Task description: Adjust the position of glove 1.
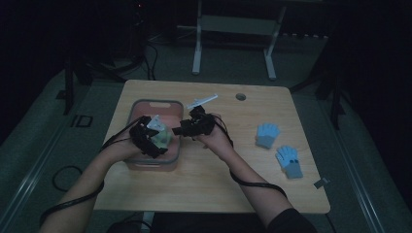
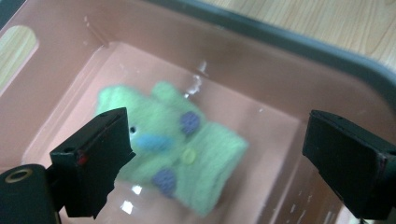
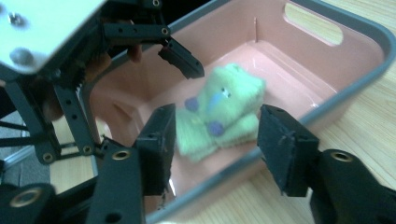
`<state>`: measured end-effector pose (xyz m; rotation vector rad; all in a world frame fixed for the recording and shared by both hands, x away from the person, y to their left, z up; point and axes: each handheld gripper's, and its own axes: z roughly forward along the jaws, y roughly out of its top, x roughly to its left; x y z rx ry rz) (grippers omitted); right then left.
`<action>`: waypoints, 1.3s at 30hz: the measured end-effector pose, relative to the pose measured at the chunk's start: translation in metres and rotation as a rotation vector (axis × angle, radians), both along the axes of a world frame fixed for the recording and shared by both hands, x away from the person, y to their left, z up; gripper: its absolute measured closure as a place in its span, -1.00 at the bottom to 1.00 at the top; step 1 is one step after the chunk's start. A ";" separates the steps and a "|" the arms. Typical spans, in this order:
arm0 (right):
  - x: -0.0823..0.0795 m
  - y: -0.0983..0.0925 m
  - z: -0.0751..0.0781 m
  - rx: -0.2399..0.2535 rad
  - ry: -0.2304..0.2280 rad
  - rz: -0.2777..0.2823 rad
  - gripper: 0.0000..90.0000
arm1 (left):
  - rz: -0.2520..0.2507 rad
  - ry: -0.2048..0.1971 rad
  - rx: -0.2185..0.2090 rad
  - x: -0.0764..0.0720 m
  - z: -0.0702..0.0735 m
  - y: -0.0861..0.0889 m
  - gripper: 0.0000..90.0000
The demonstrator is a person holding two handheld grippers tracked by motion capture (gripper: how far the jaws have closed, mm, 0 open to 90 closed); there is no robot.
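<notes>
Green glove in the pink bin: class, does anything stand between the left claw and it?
Nothing visible does. The green glove lies loose on the floor of the pink bin, and the left claw hangs right above it, jaws wide apart and touching nothing. The bin's walls stand off to the sides.

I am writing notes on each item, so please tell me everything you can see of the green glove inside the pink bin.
The green glove is small and looks knitted and soft, pale green, with blue-purple round patches, a light blue mark and a yellow dot on it. Its picture is blurred. It appears folded or bunched, and lies inside the pink bin near the middle, seemingly on the bottom. The left claw stands open above it, one jaw on each side, and neither presses on it.
</notes>
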<state>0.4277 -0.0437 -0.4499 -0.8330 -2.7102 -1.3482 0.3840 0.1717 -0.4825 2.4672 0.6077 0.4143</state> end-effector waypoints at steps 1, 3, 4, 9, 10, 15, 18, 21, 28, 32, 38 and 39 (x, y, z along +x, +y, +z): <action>-0.001 -0.004 0.000 0.000 -0.009 0.001 -0.08 | 0.000 0.005 -0.011 -0.001 0.001 -0.002 -0.83; -0.003 -0.012 0.000 -0.001 -0.014 -0.005 -0.12 | -0.003 0.002 -0.022 -0.003 0.004 -0.006 -0.83; -0.003 -0.017 0.000 -0.001 -0.015 -0.009 -0.15 | 0.001 0.000 -0.031 -0.004 0.005 -0.008 -0.83; -0.004 -0.037 0.000 0.016 -0.016 -0.009 -0.38 | 0.007 -0.016 -0.087 -0.008 0.013 -0.016 -0.90; -0.005 -0.041 0.001 0.019 -0.022 -0.017 -0.38 | 0.006 -0.011 -0.091 -0.009 0.015 -0.018 -0.91; -0.007 -0.062 -0.001 0.030 -0.034 -0.042 -0.53 | -0.006 -0.005 -0.114 -0.014 0.019 -0.034 -0.95; -0.009 -0.073 -0.002 0.027 -0.041 -0.047 -0.58 | -0.013 -0.014 -0.123 -0.016 0.020 -0.043 -0.95; -0.010 -0.084 -0.003 0.013 -0.052 -0.055 -0.61 | -0.009 -0.007 -0.143 -0.017 0.020 -0.052 -0.95; -0.014 -0.106 -0.005 -0.005 -0.086 -0.097 -0.62 | 0.018 -0.025 -0.170 -0.020 0.017 -0.071 -0.95; -0.016 -0.120 -0.009 -0.020 -0.104 -0.104 -0.67 | 0.007 -0.036 -0.180 -0.023 0.015 -0.080 -0.95; -0.020 -0.140 -0.016 -0.062 -0.102 -0.120 -0.70 | -0.038 -0.075 -0.197 -0.032 0.010 -0.096 -0.95; -0.022 -0.143 -0.017 -0.077 -0.112 -0.145 -0.70 | -0.040 -0.077 -0.194 -0.033 0.008 -0.099 -0.95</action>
